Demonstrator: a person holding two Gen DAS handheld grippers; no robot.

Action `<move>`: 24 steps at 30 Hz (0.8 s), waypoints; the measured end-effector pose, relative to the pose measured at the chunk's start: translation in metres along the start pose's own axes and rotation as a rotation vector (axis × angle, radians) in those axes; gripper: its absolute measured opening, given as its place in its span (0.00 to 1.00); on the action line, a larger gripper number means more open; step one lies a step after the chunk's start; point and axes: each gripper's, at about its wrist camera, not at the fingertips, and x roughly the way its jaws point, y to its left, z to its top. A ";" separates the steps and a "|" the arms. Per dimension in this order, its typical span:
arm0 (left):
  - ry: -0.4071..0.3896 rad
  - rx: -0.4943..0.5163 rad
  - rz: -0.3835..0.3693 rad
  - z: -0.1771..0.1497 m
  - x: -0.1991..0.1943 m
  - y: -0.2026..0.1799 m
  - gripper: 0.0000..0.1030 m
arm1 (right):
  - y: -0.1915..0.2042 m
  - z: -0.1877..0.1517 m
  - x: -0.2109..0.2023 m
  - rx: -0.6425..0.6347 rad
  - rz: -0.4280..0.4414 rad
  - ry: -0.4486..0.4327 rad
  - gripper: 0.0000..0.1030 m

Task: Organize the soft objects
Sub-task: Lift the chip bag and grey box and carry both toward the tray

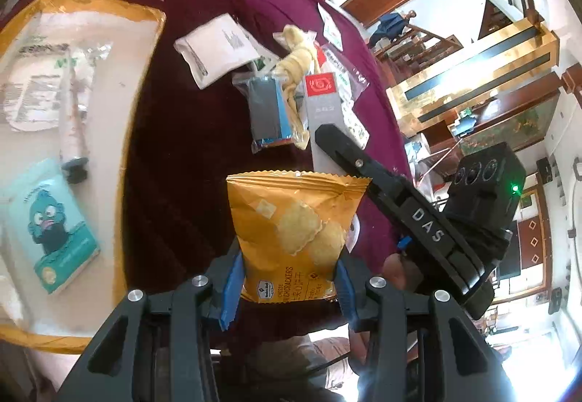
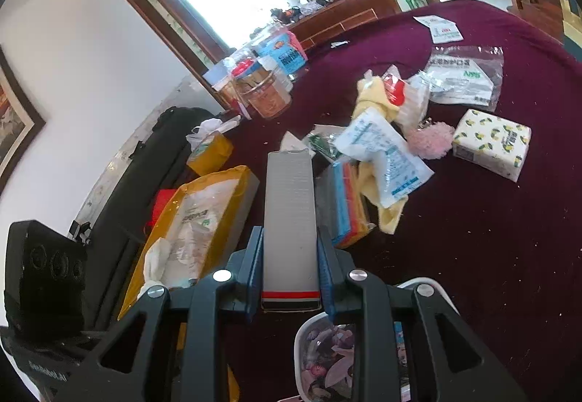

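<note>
Aloft, left gripper (image 1: 287, 278) jaws clamped on cracker bag (image 1: 291, 231), right gripper (image 2: 291, 274) jaws on grey box (image 2: 289, 216).

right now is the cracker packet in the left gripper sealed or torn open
Sealed, as far as shown: the cracker packet held in the left gripper has its crimped top edge intact and looks puffed. Its back is hidden.
</note>
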 end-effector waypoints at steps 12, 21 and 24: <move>0.006 0.010 -0.010 0.005 -0.001 -0.009 0.45 | 0.008 -0.002 -0.002 0.002 -0.012 0.010 0.26; -0.061 0.008 -0.003 0.007 -0.025 -0.004 0.45 | 0.008 -0.002 0.000 0.035 0.026 0.022 0.26; -0.081 -0.009 0.002 0.007 -0.036 0.003 0.45 | 0.021 -0.006 0.001 0.002 0.039 0.023 0.26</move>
